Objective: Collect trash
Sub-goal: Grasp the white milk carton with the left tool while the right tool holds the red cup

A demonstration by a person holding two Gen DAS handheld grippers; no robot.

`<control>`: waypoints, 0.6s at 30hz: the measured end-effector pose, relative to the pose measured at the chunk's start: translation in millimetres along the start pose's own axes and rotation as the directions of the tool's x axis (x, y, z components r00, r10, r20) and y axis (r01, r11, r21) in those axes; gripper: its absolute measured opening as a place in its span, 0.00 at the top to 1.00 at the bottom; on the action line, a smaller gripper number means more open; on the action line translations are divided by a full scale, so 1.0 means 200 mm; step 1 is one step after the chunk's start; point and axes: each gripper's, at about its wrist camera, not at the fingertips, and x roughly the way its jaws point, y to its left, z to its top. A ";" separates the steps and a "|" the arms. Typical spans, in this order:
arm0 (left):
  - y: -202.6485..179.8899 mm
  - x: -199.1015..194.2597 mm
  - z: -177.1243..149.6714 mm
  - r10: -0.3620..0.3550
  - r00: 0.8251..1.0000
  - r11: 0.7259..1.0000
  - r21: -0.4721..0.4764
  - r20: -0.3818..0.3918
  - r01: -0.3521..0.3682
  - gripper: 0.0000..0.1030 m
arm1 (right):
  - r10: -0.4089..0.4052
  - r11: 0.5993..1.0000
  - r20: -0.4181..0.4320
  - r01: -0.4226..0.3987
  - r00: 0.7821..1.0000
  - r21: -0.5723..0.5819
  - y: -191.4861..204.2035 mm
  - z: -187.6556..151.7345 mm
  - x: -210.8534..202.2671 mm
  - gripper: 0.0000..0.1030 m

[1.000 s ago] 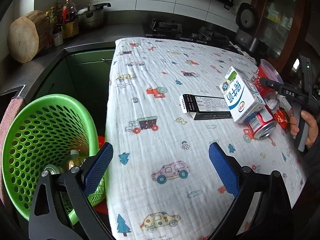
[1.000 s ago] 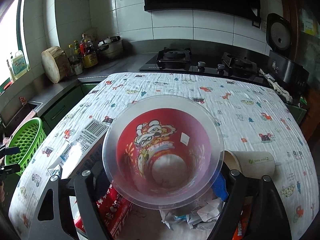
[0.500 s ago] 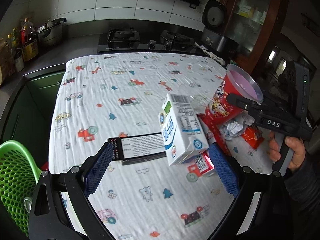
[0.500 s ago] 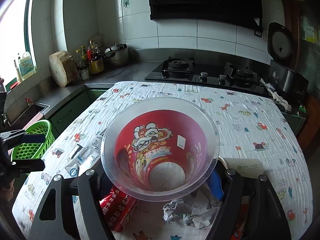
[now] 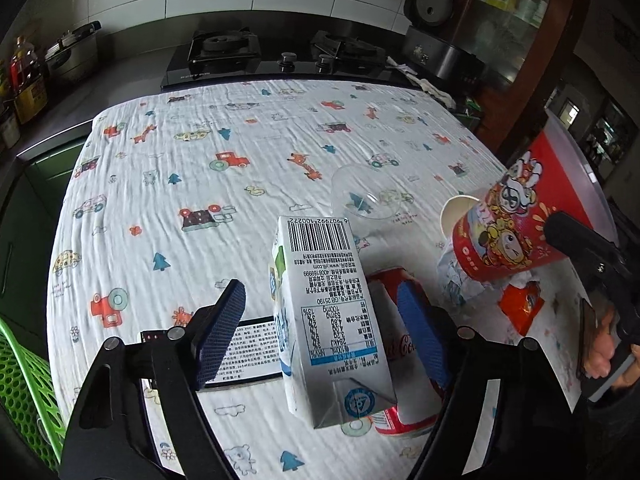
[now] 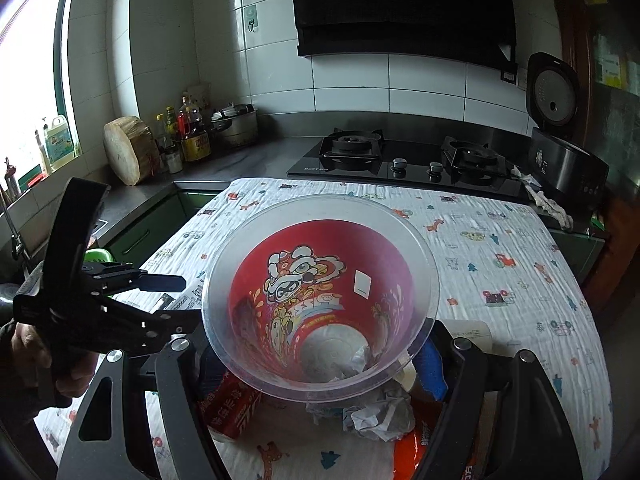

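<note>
Kitchen bench (image 5: 132, 208) under a white cloth (image 5: 240, 140) printed with cars and animals; gas hob (image 5: 280, 52) along the far edge, green basket (image 5: 20, 380) off the near left corner.

Left tool (image 5: 320, 286) low over the near side of the bench, pointing steeply down. Jaws partly apart, just been closing, with the milk carton (image 5: 328, 320) between them. Gap showing between the left blue pad (image 5: 222, 332) and the carton's side, so not clamped. Right pad close beside the carton's other side, over the red can (image 5: 404, 360); cannot tell whether it touches either.

Milk carton white and blue, barcode end away from the camera, leaning on the red can lying just to its right. Flat black box (image 5: 248, 352) lying just left of the carton, partly under the left pad.

Right tool (image 6: 320, 360) clamped on a red cup (image 6: 320, 300) with cartoon print and a clear rim, mouth tipped toward its own camera, bottom raised clear of the cloth. Beneath and around it: crumpled paper (image 6: 380, 412), a red wrapper (image 6: 232, 404), an orange packet (image 6: 416, 452). White paper cup (image 5: 456, 212) on its side just behind the red cup. Clear lid (image 5: 364, 196) flat on the cloth beyond the carton, apart from both tools.

Hand (image 5: 604, 352) on the right tool's grip at the right edge of the left view.
</note>
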 end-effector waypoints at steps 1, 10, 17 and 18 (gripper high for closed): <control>0.00 0.02 0.01 0.001 1.000 1.000 -0.007 -0.011 -0.001 0.36 | 0.000 1.000 -0.001 0.000 1.000 0.000 0.00 0.00 0.00 0.30; 0.03 0.03 -0.02 -0.027 1.000 0.999 -0.043 -0.015 0.026 0.56 | 0.000 1.000 -0.009 0.000 1.000 -0.004 0.01 -0.03 -0.03 0.30; 0.05 -0.14 -0.08 -0.029 0.999 0.999 -0.037 0.036 0.030 0.57 | 0.023 0.999 -0.011 -0.023 1.000 -0.027 0.10 -0.02 -0.06 0.30; 0.06 -0.17 -0.09 -0.027 0.999 0.999 -0.038 0.043 0.029 0.57 | 0.031 0.999 -0.012 -0.031 0.999 -0.030 0.11 -0.02 -0.06 0.30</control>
